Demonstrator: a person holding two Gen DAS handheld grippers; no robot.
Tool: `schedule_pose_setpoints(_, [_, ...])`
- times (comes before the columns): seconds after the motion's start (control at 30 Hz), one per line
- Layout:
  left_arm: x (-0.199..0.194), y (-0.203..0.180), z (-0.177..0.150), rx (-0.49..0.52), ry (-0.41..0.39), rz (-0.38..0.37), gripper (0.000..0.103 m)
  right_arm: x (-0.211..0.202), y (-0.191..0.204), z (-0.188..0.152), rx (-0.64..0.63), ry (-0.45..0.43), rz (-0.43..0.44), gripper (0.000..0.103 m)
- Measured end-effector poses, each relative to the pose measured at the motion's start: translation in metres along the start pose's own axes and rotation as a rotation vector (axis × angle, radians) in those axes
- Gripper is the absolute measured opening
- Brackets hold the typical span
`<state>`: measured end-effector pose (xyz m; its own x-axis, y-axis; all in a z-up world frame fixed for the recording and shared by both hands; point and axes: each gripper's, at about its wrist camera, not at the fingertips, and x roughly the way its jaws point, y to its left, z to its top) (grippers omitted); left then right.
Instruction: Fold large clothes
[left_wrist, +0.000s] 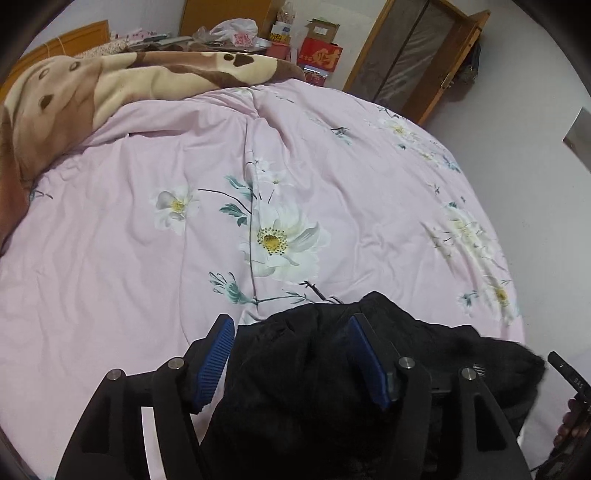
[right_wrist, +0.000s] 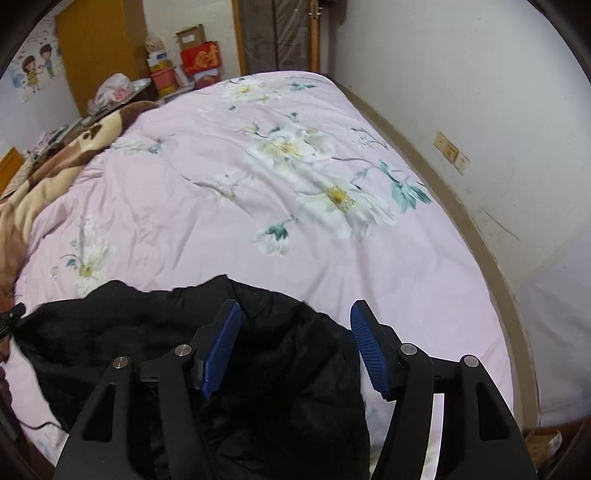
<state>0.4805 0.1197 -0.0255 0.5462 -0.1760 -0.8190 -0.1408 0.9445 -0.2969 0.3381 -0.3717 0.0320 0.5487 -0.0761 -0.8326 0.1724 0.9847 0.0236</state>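
Where the left wrist view opens, a pink floral quilt (left_wrist: 147, 229) fills most of the frame, with a brown blanket (left_wrist: 74, 96) at upper left, a red box (left_wrist: 320, 56) at top centre and a wooden door (left_wrist: 413, 55) at upper right. At the bottom, the left gripper (left_wrist: 291, 363) tilts downward, jaws apart, the black garment (left_wrist: 295, 387) bunched between the blue pads without being pinched.

Through the right wrist view, the quilt (right_wrist: 221, 184) meets a white wall (right_wrist: 480, 92) at right. At bottom centre, the right gripper (right_wrist: 295, 347) stands open over the garment's (right_wrist: 147, 332) right edge, gripping nothing.
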Motion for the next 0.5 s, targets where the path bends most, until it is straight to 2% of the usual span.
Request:
schedule_pose_setpoints(0.1, [-0.01, 0.007, -0.002, 0.028, -0.04, 0.02, 0.067, -0.01, -0.009, -0.01, -0.044, -0.052, 0.03, 0.063])
schedule_pose_setpoints(0.17, [-0.015, 0.013, -0.009, 0.072, -0.069, 0.002, 0.081, -0.01, -0.019, -0.021, -0.07, -0.058, 0.035, 0.063])
schedule_pose_setpoints(0.23, [-0.01, 0.018, -0.016, 0.111, -0.043, -0.034, 0.083, -0.003, -0.029, -0.031, -0.087, -0.047, 0.033, 0.066])
schedule_pose_setpoints(0.33, [0.008, 0.022, -0.027, 0.145, 0.017, -0.044, 0.083, 0.016, -0.036, -0.043, -0.117, -0.002, 0.07, 0.068])
schedule_pose_setpoints(0.43, [0.028, 0.02, -0.035, 0.137, 0.07, -0.064, 0.083, 0.036, -0.032, -0.05, -0.134, 0.018, 0.129, 0.068])
schedule_pose_setpoints(0.5, [0.041, 0.018, -0.038, 0.119, 0.101, -0.052, 0.083, 0.05, -0.029, -0.053, -0.126, 0.051, 0.177, 0.068])
